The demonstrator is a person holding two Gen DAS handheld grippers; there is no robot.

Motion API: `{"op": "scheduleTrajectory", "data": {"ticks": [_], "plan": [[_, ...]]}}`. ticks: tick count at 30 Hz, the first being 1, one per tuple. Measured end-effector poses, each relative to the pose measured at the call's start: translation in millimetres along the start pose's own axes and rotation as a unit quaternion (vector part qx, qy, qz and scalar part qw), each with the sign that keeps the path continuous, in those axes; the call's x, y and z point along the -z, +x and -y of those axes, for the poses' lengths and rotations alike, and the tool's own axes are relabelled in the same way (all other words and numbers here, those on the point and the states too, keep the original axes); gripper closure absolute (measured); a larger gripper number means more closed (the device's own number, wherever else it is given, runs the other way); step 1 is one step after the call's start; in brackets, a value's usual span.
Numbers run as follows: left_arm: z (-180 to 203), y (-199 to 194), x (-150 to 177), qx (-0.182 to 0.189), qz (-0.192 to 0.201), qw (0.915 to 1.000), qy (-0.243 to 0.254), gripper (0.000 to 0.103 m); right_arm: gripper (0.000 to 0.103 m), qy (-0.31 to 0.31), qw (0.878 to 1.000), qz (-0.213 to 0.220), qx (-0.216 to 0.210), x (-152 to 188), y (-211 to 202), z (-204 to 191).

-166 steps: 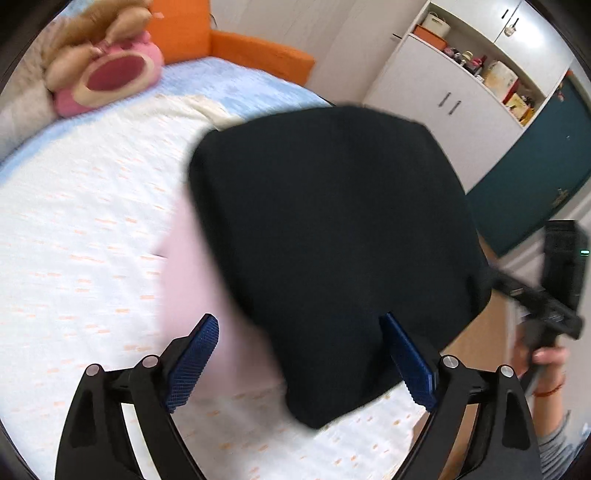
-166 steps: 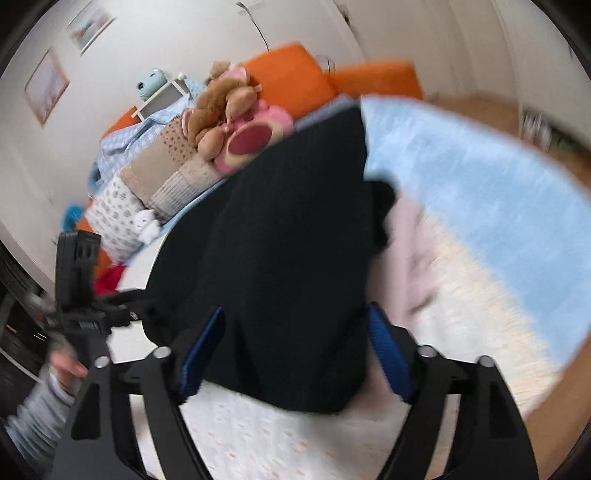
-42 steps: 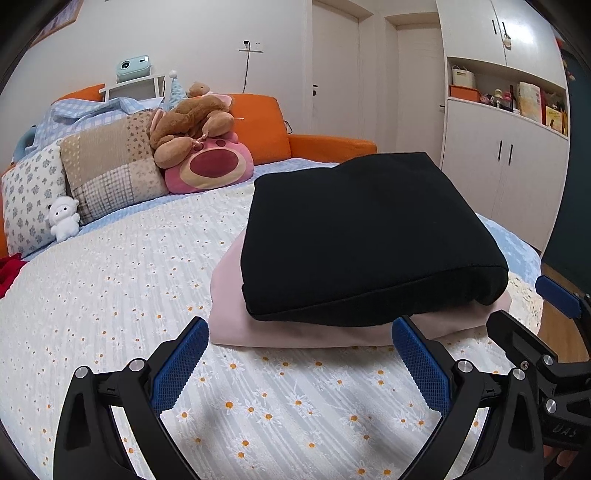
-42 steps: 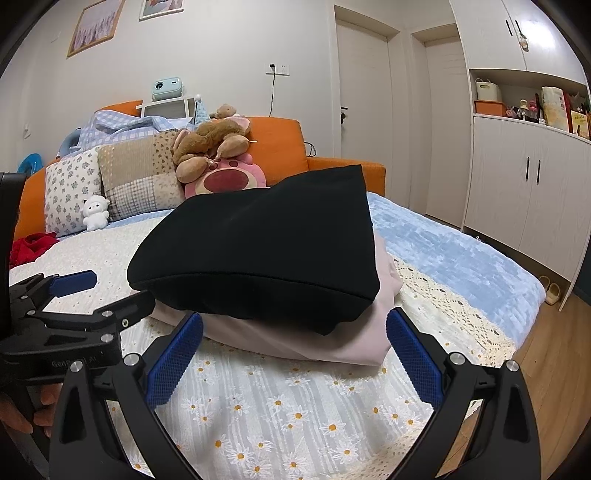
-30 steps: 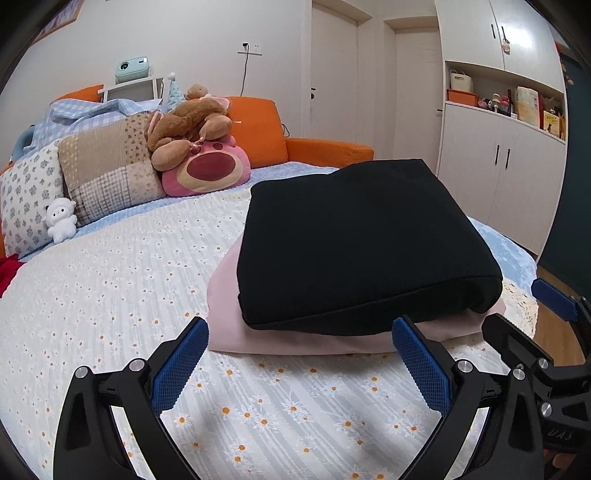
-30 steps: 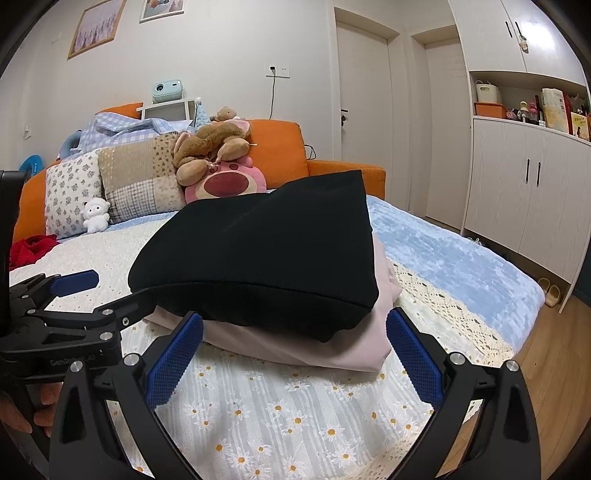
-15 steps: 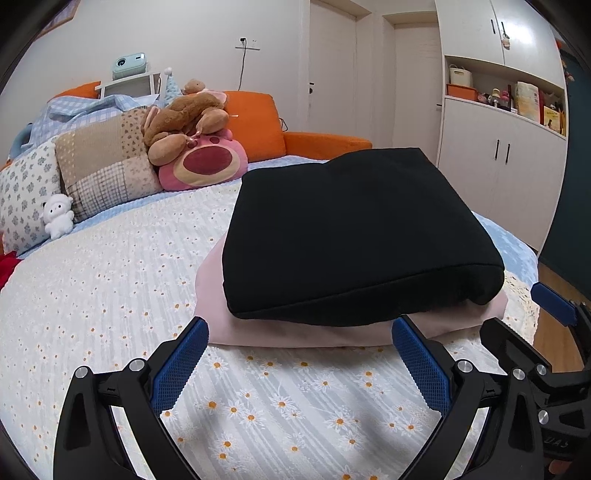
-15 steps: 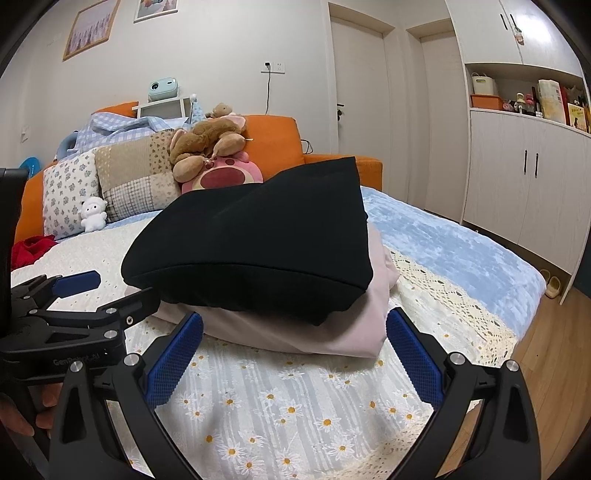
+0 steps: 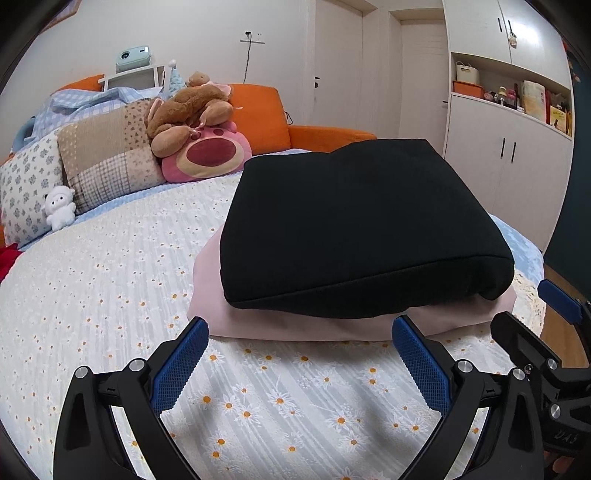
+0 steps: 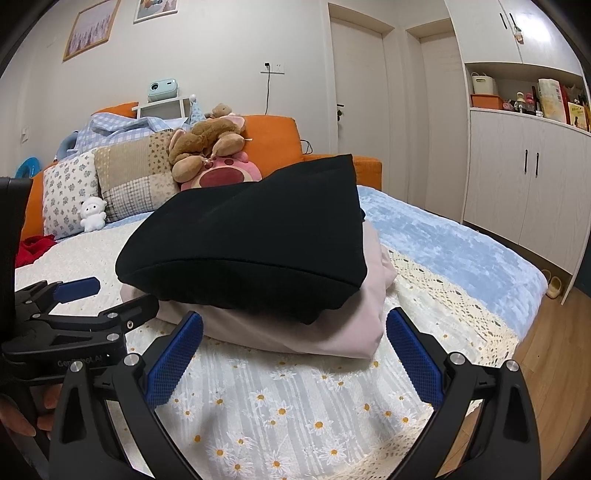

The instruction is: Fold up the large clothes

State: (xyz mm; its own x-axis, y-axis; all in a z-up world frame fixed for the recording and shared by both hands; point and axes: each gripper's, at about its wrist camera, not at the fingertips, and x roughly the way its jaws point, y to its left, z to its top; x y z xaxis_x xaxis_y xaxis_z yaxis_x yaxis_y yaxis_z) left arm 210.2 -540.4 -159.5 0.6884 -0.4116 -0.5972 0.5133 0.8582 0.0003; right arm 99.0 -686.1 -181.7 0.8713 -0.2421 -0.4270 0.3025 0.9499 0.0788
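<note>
Resting folded on the pink garment (image 9: 258, 325), the black garment (image 9: 354, 225) has been released since seconds ago. Both the left tongs (image 9: 299, 354) and right tongs (image 10: 295, 343) hang wide open, empty, just short of the stack; folding looks finished.

I'm looking into a home bedroom. My cameras sit low over a bed (image 9: 92, 295) spread with a daisy-print cover, a pale blue blanket (image 10: 443, 236) lying along its far side. Against the orange headboard (image 9: 258, 107) lean patterned pillows (image 9: 103, 147), a pink bear cushion (image 9: 210, 155) with a brown plush toy (image 9: 184, 110) on top, and a small white stuffed animal (image 9: 61, 212). Framed pictures (image 10: 92, 27) hang on the white wall. White built-in cupboards (image 10: 528, 177) carry an open shelf of household odds and ends, boxes and bottles as far as I can make out. Two plain interior doors (image 10: 362, 96) and wood flooring (image 10: 546, 350) complete it.
</note>
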Motion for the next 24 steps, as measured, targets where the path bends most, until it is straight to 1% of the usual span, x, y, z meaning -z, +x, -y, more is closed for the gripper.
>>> {"op": "scheduleTrajectory", "data": {"ticks": [3,8,16,20,23,24], "plan": [[2,0,2,-0.005,0.002,1.0,0.0,0.002,0.005,0.003,1.0,-0.002,0.0,4,1,1],[3,2,1,-0.002,0.001,1.0,-0.004,0.007,0.005,0.004,1.0,-0.004,-0.002,8,2,0],[3,3,0,-0.003,0.002,1.0,-0.007,0.007,0.005,0.004,1.0,-0.003,-0.001,10,1,-3],[6,-5,-1,0.013,0.021,0.9997,0.004,0.006,0.005,0.005,1.0,-0.002,-0.002,11,-1,-5],[8,-12,-1,0.0,0.041,0.9992,0.001,0.006,0.005,0.006,1.0,0.0,-0.002,11,0,-6],[8,-12,-1,-0.002,0.041,0.9992,0.001,0.006,0.005,0.006,1.0,0.0,-0.001,12,0,-7]]}}
